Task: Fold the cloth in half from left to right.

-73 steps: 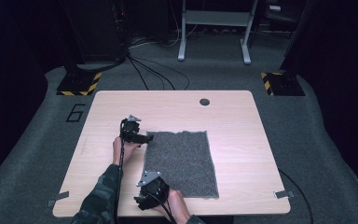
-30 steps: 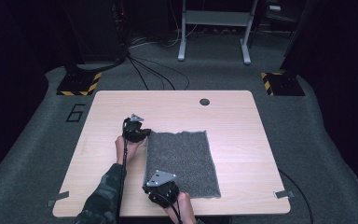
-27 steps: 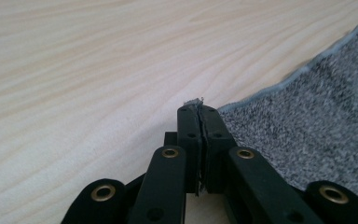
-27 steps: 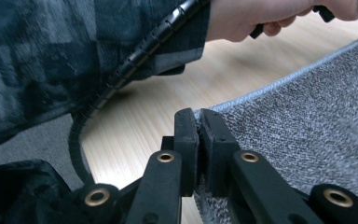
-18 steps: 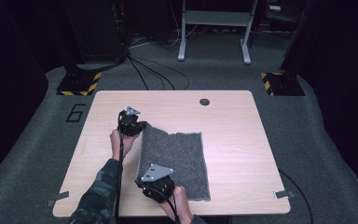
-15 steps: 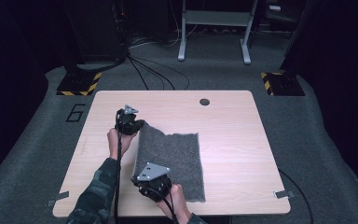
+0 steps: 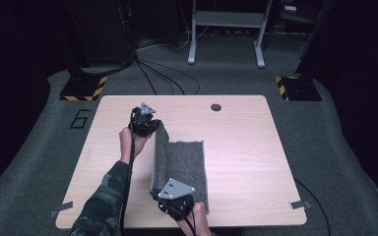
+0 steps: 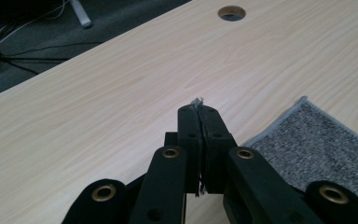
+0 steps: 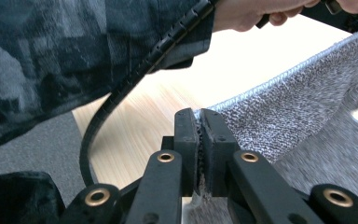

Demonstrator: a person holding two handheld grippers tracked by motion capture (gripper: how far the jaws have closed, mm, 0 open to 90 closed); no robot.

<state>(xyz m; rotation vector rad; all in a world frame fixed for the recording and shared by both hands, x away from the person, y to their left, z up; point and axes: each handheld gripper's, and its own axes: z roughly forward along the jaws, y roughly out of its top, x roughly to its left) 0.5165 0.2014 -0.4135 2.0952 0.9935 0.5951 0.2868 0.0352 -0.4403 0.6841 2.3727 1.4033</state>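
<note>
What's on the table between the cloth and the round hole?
Nothing: bare wood runs from the cloth to the hole, seen in the high view.

Cloth [image 7: 183, 164]: lying mid-worktop [image 7: 256, 162], toward the near edge, its left edge lifting off the surface. Left gripper [image 7: 150, 127]: sitting at the cloth's far left corner, pinching it. Right gripper [image 7: 170, 199]: sitting at the near left corner, pinching it. Round hole [image 7: 216, 107]: lying near the far edge, well behind the cloth.
</note>
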